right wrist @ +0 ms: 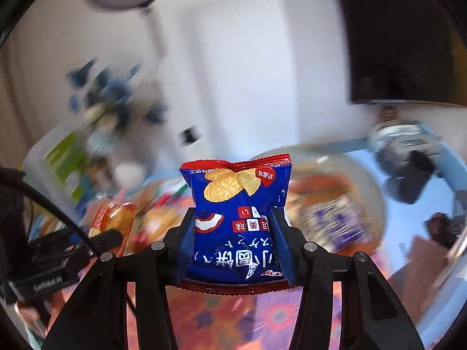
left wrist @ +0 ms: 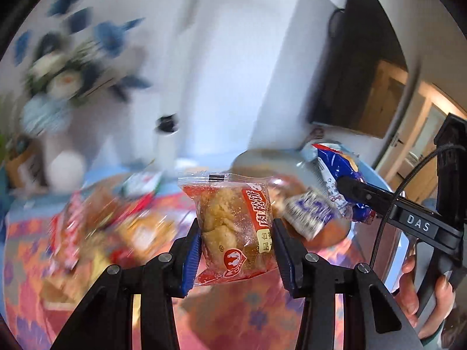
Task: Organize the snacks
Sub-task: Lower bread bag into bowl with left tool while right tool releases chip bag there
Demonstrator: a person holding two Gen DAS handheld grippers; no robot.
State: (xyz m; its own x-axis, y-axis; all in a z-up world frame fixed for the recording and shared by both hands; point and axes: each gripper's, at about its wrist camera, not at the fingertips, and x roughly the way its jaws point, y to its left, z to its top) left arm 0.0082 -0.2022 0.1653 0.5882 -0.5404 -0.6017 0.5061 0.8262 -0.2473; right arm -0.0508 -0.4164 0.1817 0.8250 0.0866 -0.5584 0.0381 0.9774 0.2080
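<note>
While both packets hang clear of the table, these lines cover the risks and the blind spots.

Left gripper (left wrist: 236, 245): closed on a clear packet of golden pastry (left wrist: 233, 227), pads pressing its two sides, the packet upright in the air above the patterned tablecloth (left wrist: 256, 315).

Right gripper (right wrist: 233, 242): closed on a blue biscuit bag (right wrist: 236, 218), squeezed hard enough that the bag creases at the waist; it too is held above the table.

Slip risk: both wrappers are slick film held by the sides only, so a quick swing could let one slide out, likely onto the heap of loose snacks (left wrist: 102, 227) at the left.

Crush risk: I judge the biscuits inside the blue bag could crack if the pinch tightens further.

Collision risk: in the left view the two grippers are close, the right one just beside the round bowl (left wrist: 292, 172); both heading for one spot could knock together.

Hard to make out: the background is smeared by motion, so the heap's packets cannot be told apart, nor what already lies in the bowl.

Cut off: the person shows only as a hand (left wrist: 420, 288) at the frame edge.
</note>
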